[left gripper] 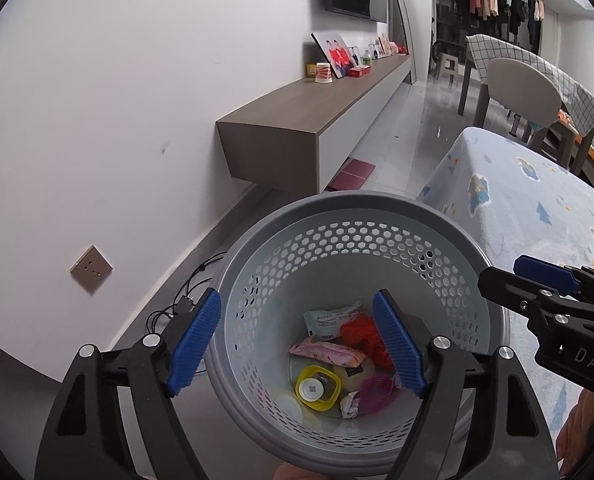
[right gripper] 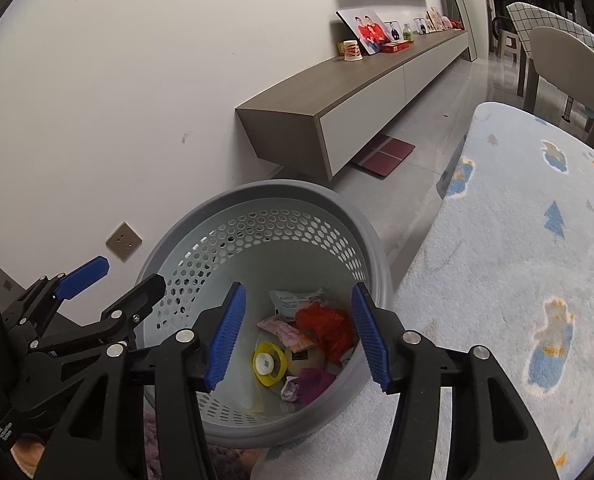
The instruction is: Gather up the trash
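from the left wrist, the left gripper (left gripper: 297, 344) hangs over a grey perforated bin (left gripper: 281, 216), fingers spread wide and holding nothing. inside lie a red crumpled bag (left gripper: 361, 330), a pink packet (left gripper: 327, 354), a yellow lid (left gripper: 317, 388) and a purple wrapper (left gripper: 375, 394). the right gripper (left gripper: 537, 276) shows at the right edge, over a patterned rug (left gripper: 537, 200).

from the right wrist, the right gripper (right gripper: 297, 340) hovers above the same bin (right gripper: 289, 188), fingers apart and empty. the left gripper (right gripper: 117, 276) is released too, beside the bin's left rim.
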The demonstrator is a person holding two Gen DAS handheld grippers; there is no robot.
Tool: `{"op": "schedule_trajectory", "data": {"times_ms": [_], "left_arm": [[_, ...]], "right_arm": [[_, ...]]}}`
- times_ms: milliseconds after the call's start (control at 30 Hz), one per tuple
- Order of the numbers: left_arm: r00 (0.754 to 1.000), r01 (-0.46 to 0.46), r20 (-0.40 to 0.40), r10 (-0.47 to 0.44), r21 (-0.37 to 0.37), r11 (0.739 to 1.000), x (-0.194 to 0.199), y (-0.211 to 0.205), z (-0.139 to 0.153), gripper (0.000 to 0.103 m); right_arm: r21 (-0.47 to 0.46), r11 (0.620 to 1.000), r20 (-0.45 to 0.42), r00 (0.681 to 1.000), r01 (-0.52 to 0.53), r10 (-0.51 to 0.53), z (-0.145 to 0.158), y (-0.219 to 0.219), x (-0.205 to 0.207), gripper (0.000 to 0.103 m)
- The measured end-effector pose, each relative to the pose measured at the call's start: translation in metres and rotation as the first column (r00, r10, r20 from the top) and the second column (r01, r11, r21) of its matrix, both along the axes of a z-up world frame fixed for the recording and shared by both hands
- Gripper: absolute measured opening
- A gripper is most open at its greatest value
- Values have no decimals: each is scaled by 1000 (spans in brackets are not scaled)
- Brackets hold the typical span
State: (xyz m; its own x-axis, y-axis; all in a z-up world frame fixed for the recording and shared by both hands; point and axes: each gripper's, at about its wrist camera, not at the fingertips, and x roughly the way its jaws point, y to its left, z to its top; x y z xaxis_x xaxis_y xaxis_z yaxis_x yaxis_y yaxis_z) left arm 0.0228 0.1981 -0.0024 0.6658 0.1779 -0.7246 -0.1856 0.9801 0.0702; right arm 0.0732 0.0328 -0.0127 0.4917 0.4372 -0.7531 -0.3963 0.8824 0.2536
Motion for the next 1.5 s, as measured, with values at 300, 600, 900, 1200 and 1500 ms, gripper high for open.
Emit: {"op": "schedule_trajectory", "data": {"times_ms": [300,600,900,1200,1500], "left_arm": [[1000,-12,1,12,0,1000,-1,3,0,80],[1000,-28,4,28,7,1000,-1,5,1,86],[999,-47,15,47,17,999,-3,7,2,93],[999,-52,19,51,19,998,-3,7,2,95],[999,-51,20,51,20,998,-3,7,3,95]], "right_arm": [[-15,1000,13,1000,28,-27,-1,-2,-1,59],[-51,998,36,999,42,-40,-3,1,-6,60],[-66,996,50,997,67,-64,-2,-1,-6,62],[-77,994,50,995,84,-81,-4,-3,-5,63],[-81,993,56,995,89,-84,-4,-4,-6,63]]}}
